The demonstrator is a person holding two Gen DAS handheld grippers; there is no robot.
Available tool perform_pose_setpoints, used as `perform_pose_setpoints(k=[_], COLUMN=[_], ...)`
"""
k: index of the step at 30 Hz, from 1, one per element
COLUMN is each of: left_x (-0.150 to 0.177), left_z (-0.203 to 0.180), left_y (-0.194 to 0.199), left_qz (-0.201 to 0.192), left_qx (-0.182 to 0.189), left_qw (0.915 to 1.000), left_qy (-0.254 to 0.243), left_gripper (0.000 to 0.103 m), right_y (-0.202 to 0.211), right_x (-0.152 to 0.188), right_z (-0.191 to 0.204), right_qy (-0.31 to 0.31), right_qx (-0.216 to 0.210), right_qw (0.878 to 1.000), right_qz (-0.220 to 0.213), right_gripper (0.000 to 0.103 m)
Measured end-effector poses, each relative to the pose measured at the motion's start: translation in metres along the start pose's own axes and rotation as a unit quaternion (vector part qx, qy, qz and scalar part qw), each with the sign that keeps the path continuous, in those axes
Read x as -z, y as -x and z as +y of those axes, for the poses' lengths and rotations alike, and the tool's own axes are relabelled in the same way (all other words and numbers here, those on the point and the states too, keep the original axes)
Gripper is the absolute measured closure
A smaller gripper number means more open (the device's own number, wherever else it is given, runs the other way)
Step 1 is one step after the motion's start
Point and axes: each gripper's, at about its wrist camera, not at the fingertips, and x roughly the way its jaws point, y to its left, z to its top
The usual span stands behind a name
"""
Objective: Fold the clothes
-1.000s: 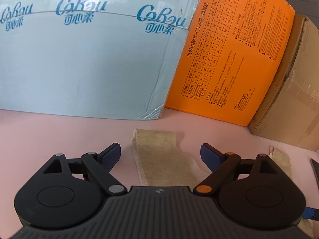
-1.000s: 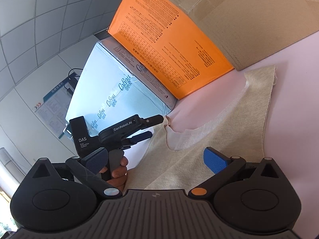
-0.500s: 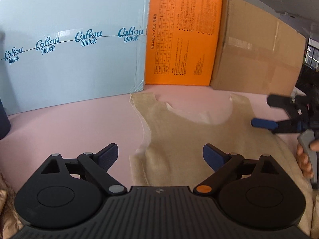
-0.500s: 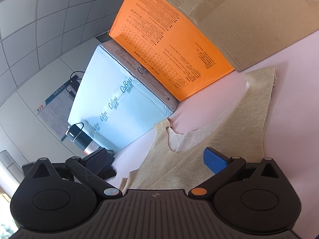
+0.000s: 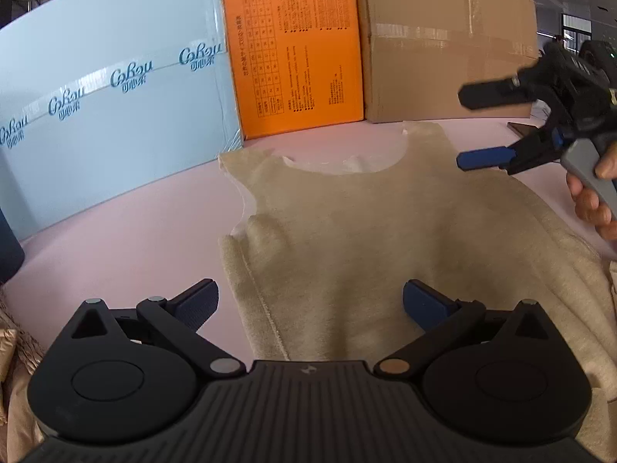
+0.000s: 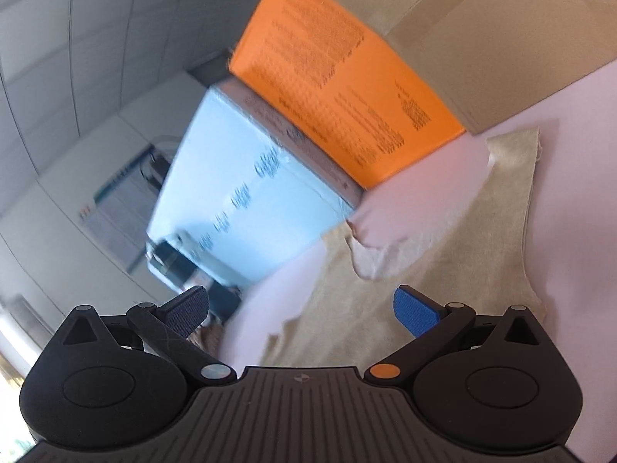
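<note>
A beige sleeveless top point(image 5: 366, 231) lies flat on the pink table point(image 5: 115, 239), neckline toward the boxes. My left gripper point(image 5: 308, 305) is open and empty, above the top's lower left part near its side seam. My right gripper point(image 5: 474, 127) shows in the left wrist view at the right, open, held by a hand above the top's right shoulder. In the right wrist view the right gripper point(image 6: 300, 308) is open and empty over the top point(image 6: 443, 262), and the picture is blurred.
A light blue box point(image 5: 115, 115), an orange box point(image 5: 297, 50) and a brown carton point(image 5: 443, 50) stand in a row along the table's far edge. A dark object point(image 5: 7, 247) stands at the left edge. More beige fabric point(image 5: 15, 386) lies at the lower left.
My left gripper has pulled back and up from the left shoulder strap, so more of the top shows. The right gripper has moved and tilted; its view is now blurred. Both stay open.
</note>
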Motion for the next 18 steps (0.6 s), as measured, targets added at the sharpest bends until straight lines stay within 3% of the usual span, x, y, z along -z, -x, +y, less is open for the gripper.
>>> perform_pose_setpoints(k=[3, 6, 12, 15, 18], left_x=[-0.002, -0.002, -0.001, -0.001, -0.001], left_z=[0.01, 0.014, 0.01, 0.011, 0.01], left_y=[-0.004, -0.004, -0.001, -0.001, -0.001], left_qz=[0.023, 0.026, 0.023, 0.025, 0.025], left_qx=[0.0, 0.001, -0.003, -0.001, -0.002], left_qw=[0.9991, 0.9986, 0.9989, 0.9988, 0.9988], left_qy=[0.035, 0.046, 0.04, 0.042, 0.041], left_gripper=[0.0, 0.0, 0.0, 0.0, 0.0], right_y=[-0.015, -0.02, -0.007, 0.009, 0.028], right_x=[0.012, 0.022, 0.019, 0.021, 0.032], right_z=[0.009, 0.019, 0.003, 0.011, 0.026], right_qy=[0.066, 0.111, 0.066, 0.071, 0.111], right_qx=[0.049, 0.069, 0.047, 0.091, 0.098], right_qw=[0.996, 0.99, 0.996, 0.993, 0.989], right_qz=[0.038, 0.045, 0.021, 0.005, 0.018], right_gripper=[0.0, 0.0, 0.0, 0.0, 0.0])
